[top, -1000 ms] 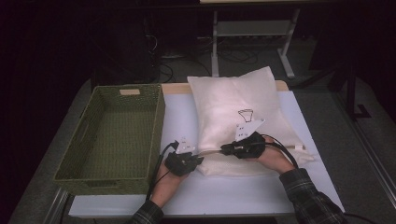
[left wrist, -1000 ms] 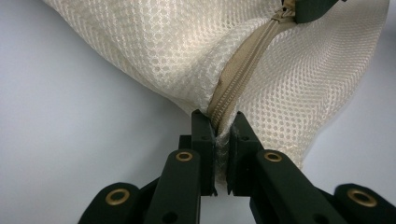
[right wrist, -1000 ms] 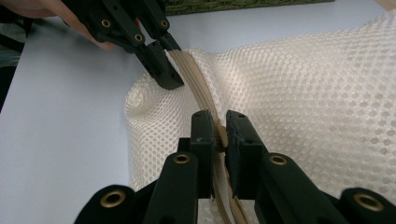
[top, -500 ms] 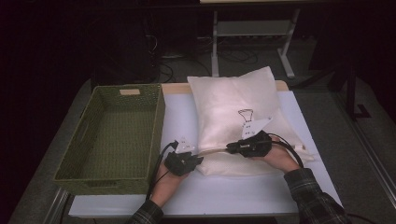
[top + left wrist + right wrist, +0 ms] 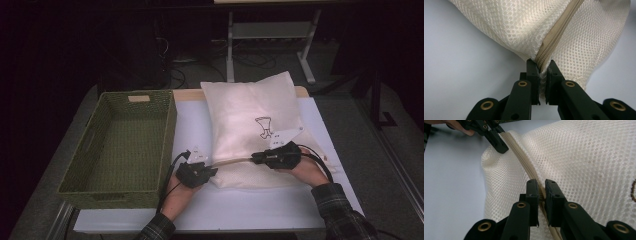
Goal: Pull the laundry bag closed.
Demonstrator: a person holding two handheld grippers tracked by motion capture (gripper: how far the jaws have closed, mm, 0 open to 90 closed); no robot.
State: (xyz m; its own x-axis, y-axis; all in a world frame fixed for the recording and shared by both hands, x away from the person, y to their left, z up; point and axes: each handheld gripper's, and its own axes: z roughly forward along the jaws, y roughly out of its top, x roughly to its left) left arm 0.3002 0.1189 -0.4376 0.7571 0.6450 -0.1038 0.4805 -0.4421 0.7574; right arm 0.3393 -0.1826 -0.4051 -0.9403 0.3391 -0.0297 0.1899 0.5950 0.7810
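While your left gripper (image 5: 539, 75) stays clamped on the corner of the mesh pillow cover (image 5: 252, 125), right at the end of its tan zipper (image 5: 554, 37), your right gripper (image 5: 541, 191) has slid a little to the right along the near edge compared with a second ago, its jaws nearly together and pinched on the zipper line. In the high view the left gripper (image 5: 212, 171) sits at the cover's near left corner and has not shifted, while the right gripper (image 5: 255, 158) now rides farther along the seam, with a taut tan strip stretched between the two. That reads as the zipper being drawn along while the corner is anchored; whether a pull tab is actually between the right jaws is too hidden to tell. The pillow itself has not moved: it lies on the white table (image 5: 250, 210), its far end toward the back edge, just beside the green woven basket (image 5: 117, 187) on its left and not touching it. Judging by this, most of the seam to the right remains to be worked, so keep the left hold firm and the tension even.
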